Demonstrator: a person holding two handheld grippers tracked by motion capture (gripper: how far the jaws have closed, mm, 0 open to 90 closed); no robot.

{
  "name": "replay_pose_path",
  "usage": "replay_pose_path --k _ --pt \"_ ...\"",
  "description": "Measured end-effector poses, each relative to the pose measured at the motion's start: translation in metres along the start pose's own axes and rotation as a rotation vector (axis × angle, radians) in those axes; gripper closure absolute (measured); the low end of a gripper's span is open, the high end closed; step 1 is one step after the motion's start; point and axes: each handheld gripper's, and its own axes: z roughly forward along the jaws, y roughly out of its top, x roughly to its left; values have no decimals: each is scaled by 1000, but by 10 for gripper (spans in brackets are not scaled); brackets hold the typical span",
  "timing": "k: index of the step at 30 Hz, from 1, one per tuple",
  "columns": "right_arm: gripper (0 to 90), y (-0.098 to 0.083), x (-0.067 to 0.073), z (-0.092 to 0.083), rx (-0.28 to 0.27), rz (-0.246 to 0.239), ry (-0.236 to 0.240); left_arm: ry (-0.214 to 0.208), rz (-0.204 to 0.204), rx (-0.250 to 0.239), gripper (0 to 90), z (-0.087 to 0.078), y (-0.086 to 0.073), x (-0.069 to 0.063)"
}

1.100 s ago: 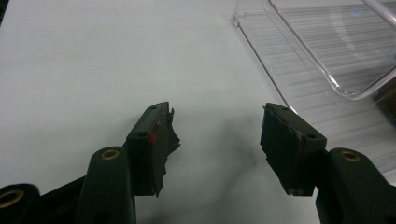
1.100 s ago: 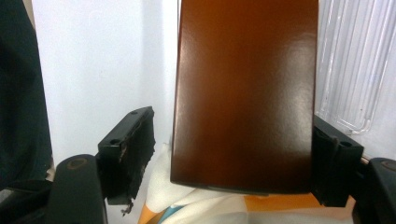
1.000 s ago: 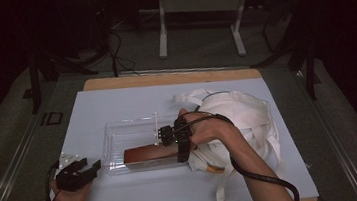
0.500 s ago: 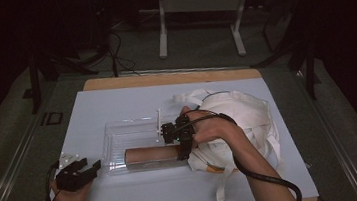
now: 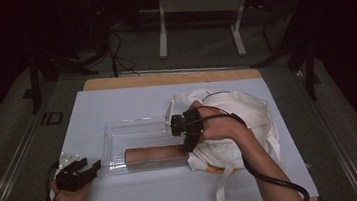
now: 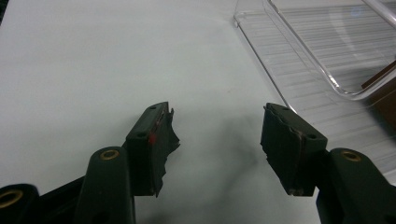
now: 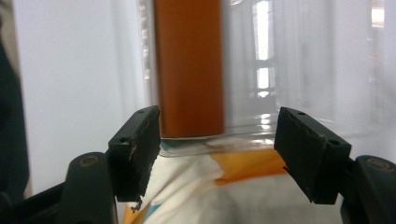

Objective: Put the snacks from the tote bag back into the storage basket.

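Note:
A brown-orange cylinder lies on its side in a clear plastic tray at the table's middle. My right gripper is at the cylinder's right end, over the edge of a white cloth bag. In the right gripper view the cylinder lies just beyond the tray's wall, and the right gripper stands open with nothing between its fingers. My left gripper rests open on the white sheet left of the tray. The left gripper holds nothing, and the tray's corner is ahead to its right.
A white sheet covers the wooden table. The cloth bag, with an orange print, spreads over the table's right half, its straps trailing to the front edge. Dark floor, cables and a stand's legs lie beyond the table.
My right gripper has drawn back a little to the right from the cylinder, which now lies flat in the tray. The left gripper has not moved.

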Motion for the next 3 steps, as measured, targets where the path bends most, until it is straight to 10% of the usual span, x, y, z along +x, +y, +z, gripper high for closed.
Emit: replay_pose_path --k 3 --pt "313 -14 4 -10 -77 36 -62 11 0 2 394 0 0 0"
